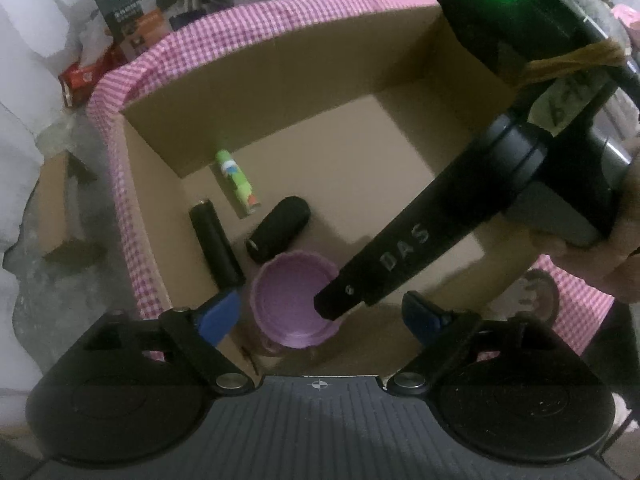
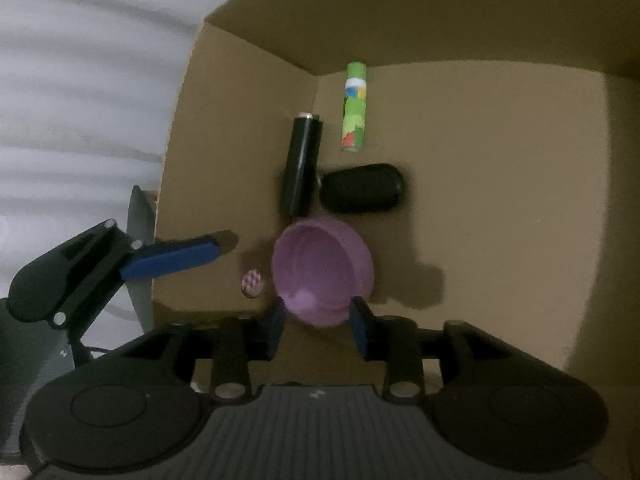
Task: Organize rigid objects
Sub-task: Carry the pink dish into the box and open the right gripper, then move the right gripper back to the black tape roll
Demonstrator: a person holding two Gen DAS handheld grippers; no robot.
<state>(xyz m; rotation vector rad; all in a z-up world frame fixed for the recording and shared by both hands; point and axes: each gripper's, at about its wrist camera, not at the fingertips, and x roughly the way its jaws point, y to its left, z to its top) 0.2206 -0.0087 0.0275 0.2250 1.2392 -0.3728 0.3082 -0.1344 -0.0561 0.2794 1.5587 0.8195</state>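
Observation:
A cardboard box with pink checked cloth over its rim holds a green printed tube, a black cylinder, a black oval case and a purple bowl. In the right wrist view the purple bowl lies on the box floor just beyond my right gripper, whose blue pads stand apart at either side of its near rim without pressing it. One black finger of that gripper reaches over the bowl. My left gripper hangs wide open above the bowl's near side, holding nothing.
The right half of the box floor is bare cardboard. Outside the box lie a dark product carton, a red pack and a small cardboard piece. A hand holds the right gripper. White fabric lies left of the box.

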